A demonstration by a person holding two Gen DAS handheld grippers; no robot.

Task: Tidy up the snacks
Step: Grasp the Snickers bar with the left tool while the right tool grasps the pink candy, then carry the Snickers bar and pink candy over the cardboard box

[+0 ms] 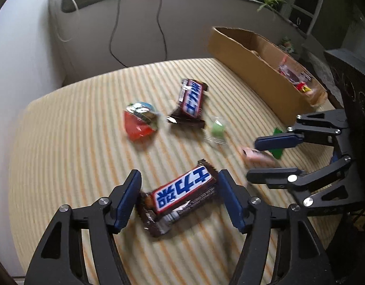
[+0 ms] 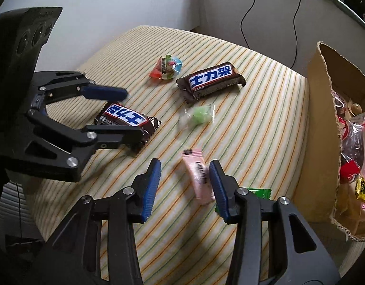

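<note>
Left gripper (image 1: 179, 200) straddles a chocolate bar (image 1: 180, 196) on the striped cloth (image 1: 63, 142), jaws wide, pads clear. Right gripper (image 2: 184, 187) brackets a blurred pink packet (image 2: 198, 177), contact unclear; green wrapper (image 2: 258, 192) half hidden.

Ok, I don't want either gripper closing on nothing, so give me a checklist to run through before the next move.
1. Nearer chocolate bar between the left gripper jaws: ok.
2. Left pads pressing the bar: not ok, gaps show on both sides.
3. Pink packet between the right gripper jaws: ok, against one pad.
4. Right grip firm: cannot tell.
5. Cardboard box open, with room: ok.
6. Green packet clear of the right fingers: cannot tell, partly hidden.
</note>
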